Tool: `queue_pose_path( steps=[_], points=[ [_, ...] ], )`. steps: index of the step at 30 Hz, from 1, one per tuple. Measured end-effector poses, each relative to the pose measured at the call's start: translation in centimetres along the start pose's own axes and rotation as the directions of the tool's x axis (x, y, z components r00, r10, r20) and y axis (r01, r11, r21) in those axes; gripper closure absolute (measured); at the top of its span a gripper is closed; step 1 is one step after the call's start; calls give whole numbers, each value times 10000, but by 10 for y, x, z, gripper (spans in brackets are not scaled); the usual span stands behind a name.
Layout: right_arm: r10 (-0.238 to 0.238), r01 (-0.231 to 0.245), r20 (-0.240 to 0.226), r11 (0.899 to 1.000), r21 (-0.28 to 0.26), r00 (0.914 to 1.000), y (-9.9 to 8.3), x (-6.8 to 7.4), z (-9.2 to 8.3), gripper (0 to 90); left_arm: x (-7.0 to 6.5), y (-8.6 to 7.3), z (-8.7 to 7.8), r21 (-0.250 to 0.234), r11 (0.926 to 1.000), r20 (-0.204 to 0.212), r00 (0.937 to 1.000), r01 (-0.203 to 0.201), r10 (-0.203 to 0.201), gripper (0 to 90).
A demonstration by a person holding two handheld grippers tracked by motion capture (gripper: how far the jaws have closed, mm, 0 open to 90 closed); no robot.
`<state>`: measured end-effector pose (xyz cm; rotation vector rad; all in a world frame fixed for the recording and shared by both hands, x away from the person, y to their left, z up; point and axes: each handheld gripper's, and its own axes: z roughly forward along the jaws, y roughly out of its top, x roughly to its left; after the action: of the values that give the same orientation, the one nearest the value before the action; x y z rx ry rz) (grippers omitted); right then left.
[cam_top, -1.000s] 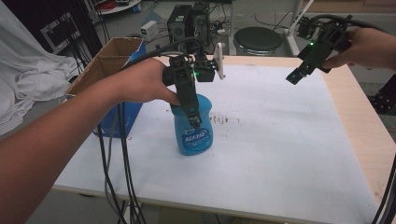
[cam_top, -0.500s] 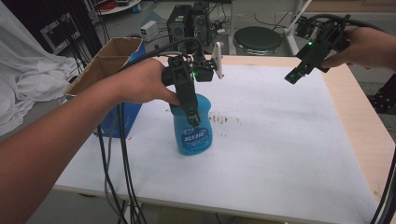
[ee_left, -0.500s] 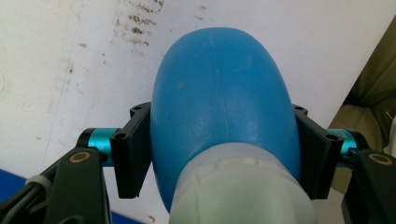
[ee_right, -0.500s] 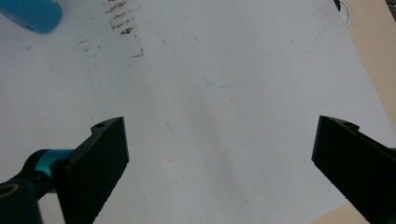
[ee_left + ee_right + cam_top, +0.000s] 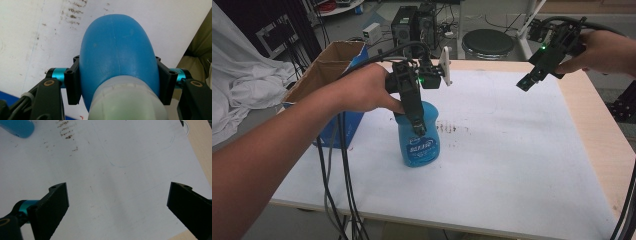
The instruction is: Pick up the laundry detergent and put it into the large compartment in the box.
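The left gripper (image 5: 418, 125) is clamped on a blue bottle (image 5: 418, 142) that stands upright on the white table (image 5: 522, 165), a little left of the middle of the high view. In the left gripper view the two black jaws press against both sides of the bottle (image 5: 118, 55) just below its pale cap (image 5: 127, 100), so the grasp looks full and square. The bottle's base seems to rest on the table top, though the frames do not show for certain whether it is just touching or slightly lifted.

The right gripper (image 5: 528, 82) hangs in the air at the upper right of the high view, well apart from the bottle. Its jaws stand wide open with nothing between them; the right gripper view looks down on bare table (image 5: 120, 195), some brown smudges (image 5: 66, 130) and a corner of the bottle (image 5: 18, 127) at the upper left.

As a judgement, the grasp is done and what is left is the carrying or the handling of the cap. A cardboard box (image 5: 324, 70) sits at the left edge of the table and may be where the bottle goes, but that is only a guess.

Against the earlier frames little differs: the bottle stands in the same spot with the left gripper on it, and the right gripper has kept its place at the upper right, shifting only slightly.
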<state>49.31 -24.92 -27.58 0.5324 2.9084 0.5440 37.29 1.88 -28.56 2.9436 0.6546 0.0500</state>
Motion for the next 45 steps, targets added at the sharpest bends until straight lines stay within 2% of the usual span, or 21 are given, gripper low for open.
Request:
queue_pose_path(
  steps=[3, 6, 8, 9, 10, 11, 12, 13, 16, 17, 18, 20, 21, 23, 26, 28, 30, 38, 40, 41, 45],
  points=[
    [14, -14, -28, 10000, 9, 10000, 0, 0, 0, 29, 1, -1, -4, 159, 9998, 91, 9999, 134, -135, 369],
    [5, -5, -31, 10000, 17, 10000, -1, 0, 0, 29, -1, -2, -20, 108, 9998, 135, 9997, 184, -185, 369],
    [59, -59, -36, 10000, 51, 10000, -2, -1, 0, 29, -2, -4, -35, 105, 9999, 14, 9999, 105, -106, 369],
    [29, -29, -42, 10000, -9, 10000, -2, -2, 0, 29, -4, -6, -51, 31, 10000, -133, 9999, 60, -60, 369],
    [29, -29, -42, 10000, -9, 10000, -2, -2, 0, 29, -4, -6, -51, 31, 10000, -133, 9999, 60, -60, 368],
    [61, -60, -36, 10000, 6, 10000, -2, -2, 0, 29, -4, -7, -59, -17, 10000, -204, 9998, 44, -44, 368],
    [123, -123, -30, 9999, 24, 9999, -2, -1, 0, 29, -4, -10, -76, -123, 9999, -312, 9995, 31, -34, 369],
    [123, -123, -30, 9999, 24, 9999, -2, -1, 0, 29, -4, -10, -76, -123, 9999, -312, 9995, 31, -34, 369],
    [52, -52, -55, 10000, -11, 10000, -1, -1, 0, 29, 1, -17, -108, -251, 9997, -291, 9995, 66, -73, 369],
    [53, -53, -71, 10000, -8, 10000, 0, 0, 0, 29, 1, -19, -116, -298, 9995, -292, 9995, 66, -74, 369],
    [53, -53, -71, 10000, -8, 10000, 0, 0, 0, 29, 1, -19, -116, -298, 9995, -292, 9995, 66, -74, 369],
    [70, -70, -64, 10000, 17, 10000, 0, 0, 0, 29, 5, -24, -137, -462, 9989, -308, 9995, 49, -63, 369],
    [70, -70, -64, 10000, 17, 10000, 0, 0, 0, 29, 5, -24, -137, -462, 9989, -308, 9995, 49, -63, 369],
    [77, -77, -68, 10000, 18, 9999, 0, 0, 0, 29, 8, -29, -150, -575, 9983, -329, 9995, 16, -35, 369],
    [78, -78, -106, 10000, 8, 9999, 0, 0, -1, 29, 15, -41, -172, -875, 9961, -352, 9993, 125, -157, 371],
    [62, -62, -117, 10000, 19, 9999, 0, 0, -1, 29, 17, -45, -176, -938, 9954, -358, 9991, 186, -220, 371],
    [120, -120, -114, 9999, 18, 9999, -1, 0, -2, 29, 24, -56, -189, -1044, 9940, -383, 9986, 335, -377, 372],
    [171, -171, -76, 9998, 38, 9998, -3, -1, -3, 29, 43, -83, -210, -974, 9928, -469, 9962, 692, -740, 373],
    [136, -135, -77, 9999, 58, 9999, -3, -2, -3, 29, 43, -83, -210, -974, 9928, -469, 9962, 692, -740, 373],
    [136, -135, -77, 9999, 58, 9999, -3, -2, -3, 29, 48, -89, -216, -979, 9926, -541, 9956, 714, -770, 373],
    [285, -285, -44, 9996, 77, 9996, -5, -2, -5, 29, 57, -103, -230, -1253, 9872, -560, 9927, 988, -1065, 374]
  ],
)
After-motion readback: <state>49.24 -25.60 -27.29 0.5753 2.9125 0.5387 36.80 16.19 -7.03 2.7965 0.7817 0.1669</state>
